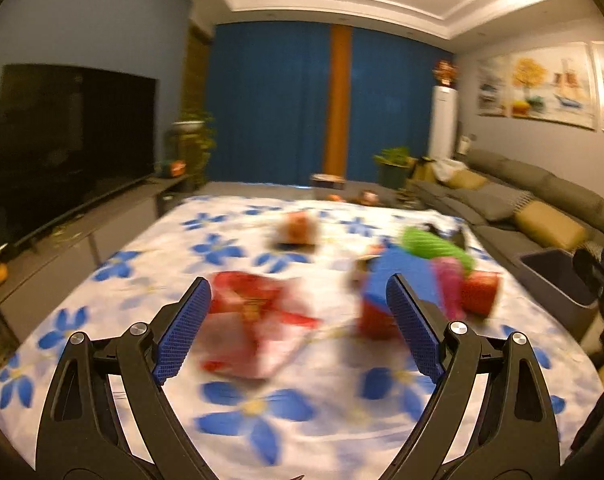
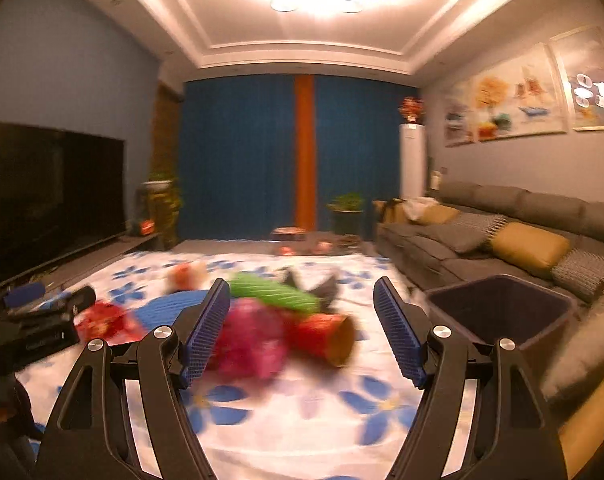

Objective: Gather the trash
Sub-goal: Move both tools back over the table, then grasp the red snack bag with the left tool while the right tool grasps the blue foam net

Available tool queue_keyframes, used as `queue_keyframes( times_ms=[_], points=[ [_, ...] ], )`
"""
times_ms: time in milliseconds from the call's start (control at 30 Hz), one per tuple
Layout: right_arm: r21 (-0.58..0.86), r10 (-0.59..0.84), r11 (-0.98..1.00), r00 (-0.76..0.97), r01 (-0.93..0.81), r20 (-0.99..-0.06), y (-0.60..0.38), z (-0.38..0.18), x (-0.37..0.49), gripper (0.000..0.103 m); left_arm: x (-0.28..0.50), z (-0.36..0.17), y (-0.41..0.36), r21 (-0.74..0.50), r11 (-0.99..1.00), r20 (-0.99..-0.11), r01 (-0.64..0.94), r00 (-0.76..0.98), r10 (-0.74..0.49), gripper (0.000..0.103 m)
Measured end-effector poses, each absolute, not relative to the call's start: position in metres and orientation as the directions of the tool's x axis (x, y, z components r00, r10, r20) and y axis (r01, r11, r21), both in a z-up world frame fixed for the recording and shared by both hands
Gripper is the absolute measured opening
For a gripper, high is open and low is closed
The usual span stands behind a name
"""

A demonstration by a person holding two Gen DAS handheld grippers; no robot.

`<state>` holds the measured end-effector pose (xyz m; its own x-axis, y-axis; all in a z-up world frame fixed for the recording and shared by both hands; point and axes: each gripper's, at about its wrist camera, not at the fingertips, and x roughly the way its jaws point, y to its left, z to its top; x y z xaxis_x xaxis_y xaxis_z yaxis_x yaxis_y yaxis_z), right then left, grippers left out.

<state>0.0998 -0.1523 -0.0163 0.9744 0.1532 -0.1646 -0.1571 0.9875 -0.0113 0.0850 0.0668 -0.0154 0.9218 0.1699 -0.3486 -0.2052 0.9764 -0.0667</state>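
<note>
Both claws spread over scattered trash

Left claw [image 1: 297, 300] faces the red wrapper [image 1: 249, 320]: light, crinkly, pinch an edge. Right claw [image 2: 297, 304] empty; bin [image 2: 502, 312] nearby.

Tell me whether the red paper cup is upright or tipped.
Tipped: the red paper cup lies on its side on the floral cloth, mouth facing sideways.

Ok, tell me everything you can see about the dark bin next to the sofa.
The bin is a dark grey, roughly square open-topped container with rounded corners; it looks like plastic. No lid is visible, and its inside is dark, so I cannot tell if anything is in it. It stands upright at the right edge of the flowered sheet, close against the grey sofa. In the left wrist view it appears again at far right. The picture is blurred. Neither gripper touches it.
</note>
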Motion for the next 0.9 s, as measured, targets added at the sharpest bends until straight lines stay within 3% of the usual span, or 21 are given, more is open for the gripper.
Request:
queue_keyframes(
  times_ms=[200, 567, 767, 833, 900],
  points=[
    [-0.067, 0.213, 0.97, 0.95, -0.234, -0.23, -0.103, -0.038, 0.117, 0.073, 0.078, -0.016, 0.107, -0.102, 0.955, -0.356, -0.28, 0.906, 0.228, 0.088],
    [-0.187, 0.224, 0.939, 0.925, -0.289, -0.306, -0.048, -0.064, 0.13, 0.069, 0.084, -0.028, 0.129, -0.12, 0.948, -0.384, -0.293, 0.895, 0.228, 0.088],
    [-0.23, 0.19, 0.93, 0.912, -0.285, -0.362, -0.031, -0.069, 0.154, 0.044, 0.101, -0.04, 0.132, -0.126, 0.958, -0.42, -0.257, 0.889, 0.183, 0.088],
    [-0.226, 0.185, 0.931, 0.904, -0.287, -0.387, -0.03, -0.071, 0.161, 0.018, 0.109, -0.044, 0.133, -0.132, 0.962, -0.441, -0.24, 0.883, 0.16, 0.087],
    [-0.211, 0.184, 0.935, 0.899, -0.285, -0.397, -0.032, -0.073, 0.164, 0.013, 0.115, -0.048, 0.133, -0.143, 0.963, -0.459, -0.227, 0.878, 0.139, 0.084]
  ],
)
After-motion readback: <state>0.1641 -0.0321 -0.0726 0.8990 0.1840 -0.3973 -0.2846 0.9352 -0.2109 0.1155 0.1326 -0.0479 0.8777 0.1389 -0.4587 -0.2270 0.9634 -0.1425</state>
